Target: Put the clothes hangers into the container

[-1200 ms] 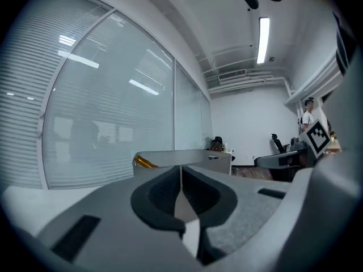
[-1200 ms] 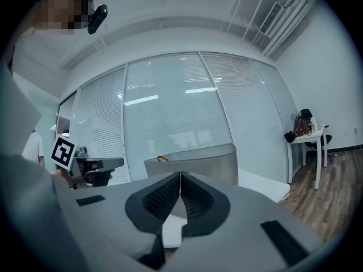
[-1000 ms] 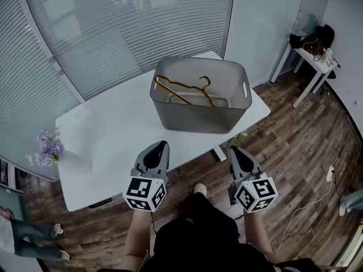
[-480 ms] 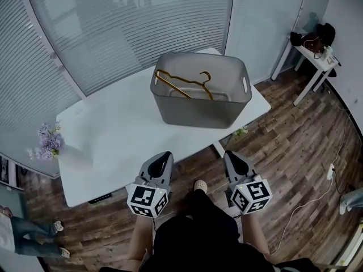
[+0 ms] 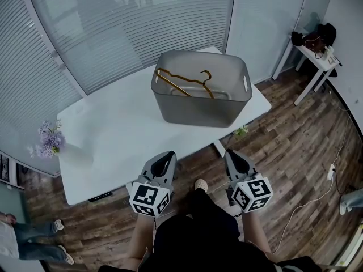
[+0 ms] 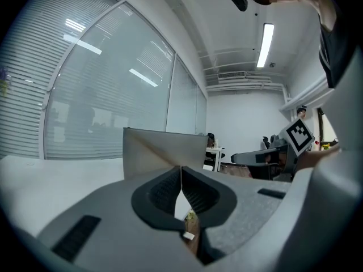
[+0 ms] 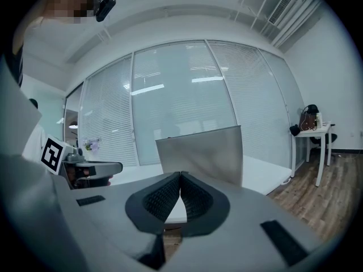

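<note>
A grey plastic container [image 5: 199, 92] stands on the far right part of the white table [image 5: 119, 135]. Gold wire hangers [image 5: 182, 83] lie inside it, leaning on its walls. My left gripper [image 5: 168, 156] is held below the table's near edge, shut with nothing between its jaws. My right gripper [image 5: 232, 155] hangs beside it over the wooden floor, also shut and empty. In the left gripper view the container [image 6: 164, 152] shows ahead of the left gripper [image 6: 181, 169]. In the right gripper view the container [image 7: 199, 152] stands behind the right gripper [image 7: 181, 175].
A vase of purple flowers [image 5: 50, 143] stands at the table's left edge. Glass walls with blinds run behind the table. A small white side table [image 5: 315, 55] with a bag stands at the right. A person's legs [image 5: 28, 242] show at the lower left.
Both grippers have drawn back from the table toward my body and dropped lower in the head view. The container and hangers have not moved.
</note>
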A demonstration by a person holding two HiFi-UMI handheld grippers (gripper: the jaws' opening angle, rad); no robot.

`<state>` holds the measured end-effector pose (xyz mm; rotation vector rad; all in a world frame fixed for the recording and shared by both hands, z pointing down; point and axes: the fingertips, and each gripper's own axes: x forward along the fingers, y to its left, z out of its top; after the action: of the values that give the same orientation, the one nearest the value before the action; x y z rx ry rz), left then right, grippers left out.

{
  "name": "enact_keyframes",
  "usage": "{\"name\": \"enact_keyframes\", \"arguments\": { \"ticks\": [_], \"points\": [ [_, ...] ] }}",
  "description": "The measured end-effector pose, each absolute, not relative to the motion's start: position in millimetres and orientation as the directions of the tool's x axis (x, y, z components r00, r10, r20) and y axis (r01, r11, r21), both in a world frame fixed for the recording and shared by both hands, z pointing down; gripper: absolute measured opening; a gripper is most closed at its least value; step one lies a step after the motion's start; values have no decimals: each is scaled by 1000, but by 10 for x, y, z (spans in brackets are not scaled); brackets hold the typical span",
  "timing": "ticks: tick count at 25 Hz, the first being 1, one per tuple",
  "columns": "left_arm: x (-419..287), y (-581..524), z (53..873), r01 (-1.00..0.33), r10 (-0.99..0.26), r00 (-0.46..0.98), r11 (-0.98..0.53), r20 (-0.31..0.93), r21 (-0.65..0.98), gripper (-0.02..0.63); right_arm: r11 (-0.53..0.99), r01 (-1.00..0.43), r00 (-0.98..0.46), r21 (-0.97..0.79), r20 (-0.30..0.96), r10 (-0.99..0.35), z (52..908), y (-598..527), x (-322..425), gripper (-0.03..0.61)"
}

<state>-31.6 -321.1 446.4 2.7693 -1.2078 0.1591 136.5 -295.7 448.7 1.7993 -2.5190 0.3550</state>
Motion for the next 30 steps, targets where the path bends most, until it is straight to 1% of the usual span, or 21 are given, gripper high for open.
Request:
{"name": "enact_keyframes", "arguments": {
  "ticks": [30],
  "points": [
    [-215,-3187,4515,-720,-706,692,-690,151,72,15,296,-941,-322,-162,168,-932,4503,-2915,1425,28]
  ]
}}
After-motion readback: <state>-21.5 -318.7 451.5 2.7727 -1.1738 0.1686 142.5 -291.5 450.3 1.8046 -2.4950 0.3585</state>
